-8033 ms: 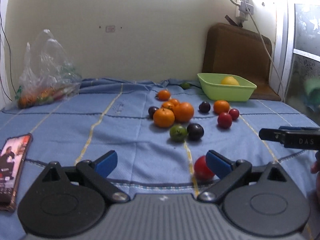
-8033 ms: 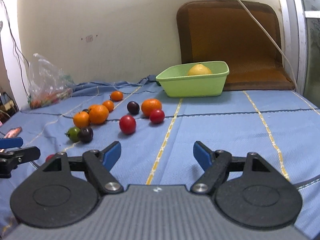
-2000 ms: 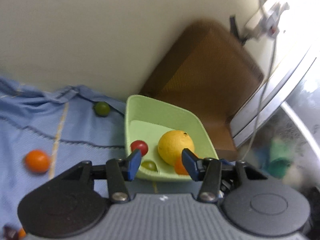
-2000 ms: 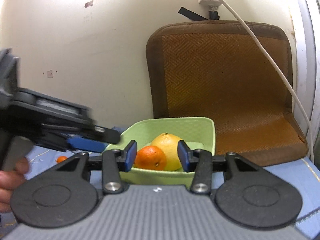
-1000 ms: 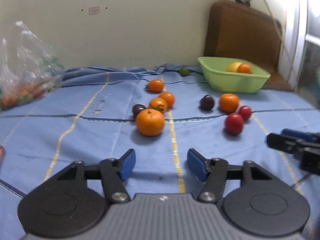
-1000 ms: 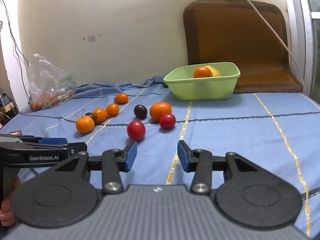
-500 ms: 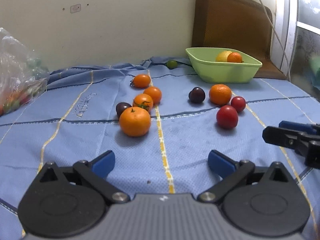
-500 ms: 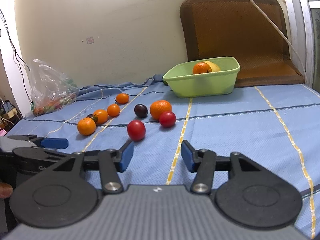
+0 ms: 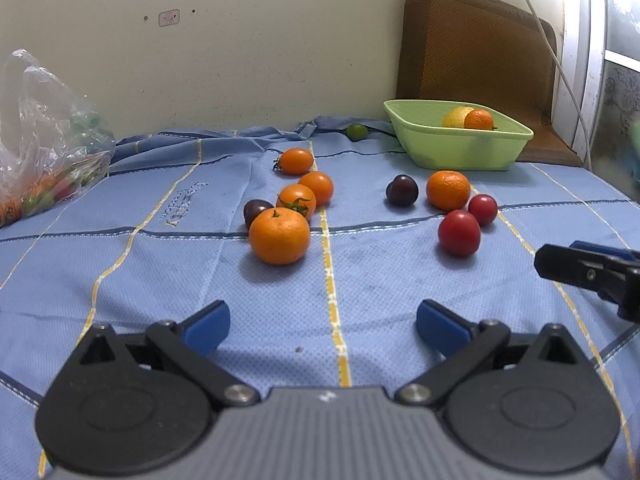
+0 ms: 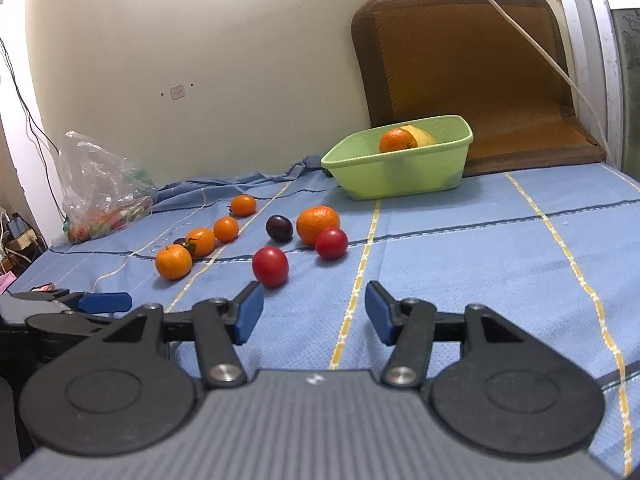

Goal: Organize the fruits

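Hovering low – left gripper (image 9: 323, 328) jaws wide, right gripper (image 10: 314, 314) opening, empty

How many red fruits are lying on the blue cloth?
2. A bigger red fruit lies nearest the right claw, and a smaller red fruit sits just behind it, by the big orange. More could be hiding in the green basin.

A crinkled clear plastic bag (image 9: 44, 136) is slumping at left; a brown woven cushion (image 9: 476, 52) is leaning upper right.
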`<control>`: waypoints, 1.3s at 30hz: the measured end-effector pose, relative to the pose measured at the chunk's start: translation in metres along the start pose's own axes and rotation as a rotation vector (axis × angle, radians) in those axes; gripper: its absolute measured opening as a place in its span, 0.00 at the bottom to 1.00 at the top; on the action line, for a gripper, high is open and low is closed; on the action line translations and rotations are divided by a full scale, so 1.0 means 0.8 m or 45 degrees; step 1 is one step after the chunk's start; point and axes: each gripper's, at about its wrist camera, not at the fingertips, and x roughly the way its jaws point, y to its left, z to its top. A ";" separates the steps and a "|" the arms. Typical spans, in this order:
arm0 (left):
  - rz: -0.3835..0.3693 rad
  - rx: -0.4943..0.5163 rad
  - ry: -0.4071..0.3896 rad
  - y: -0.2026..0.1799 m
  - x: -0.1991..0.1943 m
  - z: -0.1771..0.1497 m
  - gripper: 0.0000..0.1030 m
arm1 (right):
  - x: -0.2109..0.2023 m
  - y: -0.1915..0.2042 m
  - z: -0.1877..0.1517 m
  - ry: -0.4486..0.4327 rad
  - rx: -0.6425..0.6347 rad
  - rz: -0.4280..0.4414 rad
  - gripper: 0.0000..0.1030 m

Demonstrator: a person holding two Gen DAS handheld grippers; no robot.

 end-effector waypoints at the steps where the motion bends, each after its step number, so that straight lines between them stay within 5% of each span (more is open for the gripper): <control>1: 0.000 0.000 0.000 0.000 0.000 0.000 1.00 | 0.000 0.000 0.000 -0.001 0.005 -0.006 0.59; 4: 0.000 0.000 0.000 0.000 0.000 0.000 1.00 | -0.002 -0.002 0.000 -0.016 0.026 -0.027 0.68; 15: -0.001 -0.001 0.000 0.000 0.000 0.000 1.00 | -0.006 -0.010 -0.001 -0.035 0.071 -0.010 0.73; 39: -0.004 -0.003 0.000 0.000 0.000 0.001 1.00 | -0.008 -0.019 -0.001 -0.043 0.107 0.043 0.75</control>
